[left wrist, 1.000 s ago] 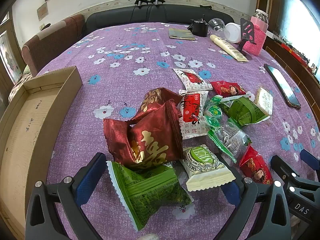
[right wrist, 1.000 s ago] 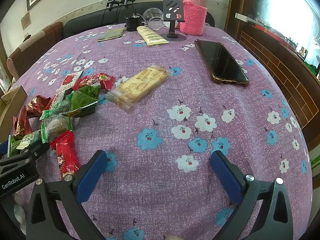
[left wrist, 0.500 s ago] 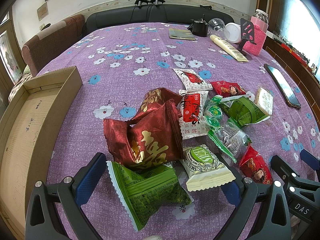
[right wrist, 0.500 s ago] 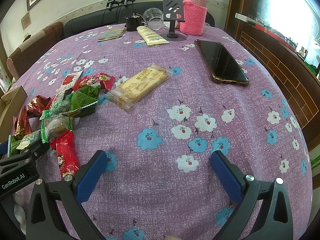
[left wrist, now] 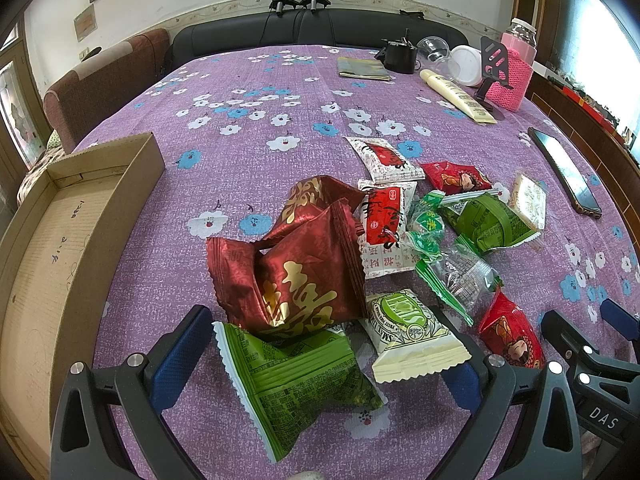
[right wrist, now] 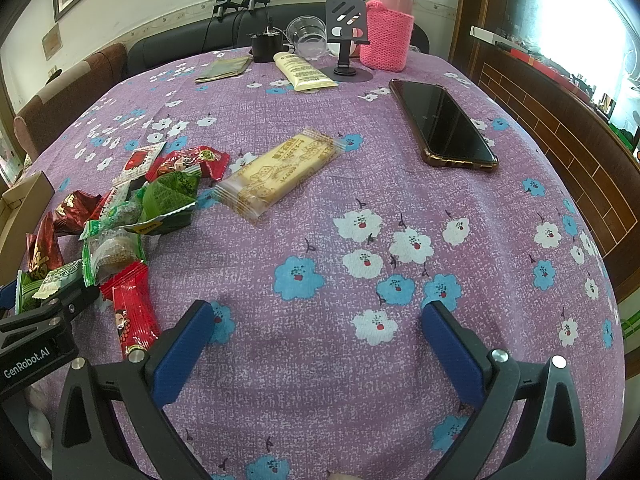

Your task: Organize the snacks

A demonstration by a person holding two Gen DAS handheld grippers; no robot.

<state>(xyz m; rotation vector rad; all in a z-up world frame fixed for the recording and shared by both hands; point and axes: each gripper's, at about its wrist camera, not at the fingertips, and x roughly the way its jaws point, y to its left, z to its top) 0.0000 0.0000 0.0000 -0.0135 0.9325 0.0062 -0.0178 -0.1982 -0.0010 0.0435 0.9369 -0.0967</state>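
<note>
Nearest to me, my left gripper (left wrist: 326, 354) stood wide open with nothing held, its blue pads either side of a green crinkle-edged foil snack packet (left wrist: 296, 376) lying by the near edge of the purple flowered tablecloth (left wrist: 256, 128). I judged the sorting had not begun: no snack showed in the part of the shallow brown cardboard tray (left wrist: 60, 240) I could see, at the left edge of the cloth. The next move looked to be closing on that green packet and carrying it left to the tray.

Resting partly on it was a dark red foil bag with gold lettering (left wrist: 296, 264), so a lift could drag or tip that bag. Just right lay a cream-and-green biscuit pack (left wrist: 412, 332), and beyond them the rest of the pile of small red, white and green wrappers.

My right gripper (right wrist: 320, 350) was also spread open and empty, over bare cloth near the right-hand near edge. It had open room all round. Farther out lay a long yellow wafer bar in clear wrap (right wrist: 280, 170), apart from the pile, then a black phone (right wrist: 442, 122) toward the right edge. A pink knitted bottle sleeve (right wrist: 386, 38) stood at the far edge.

Between pile and tray the cloth was bare, a free path.
</note>
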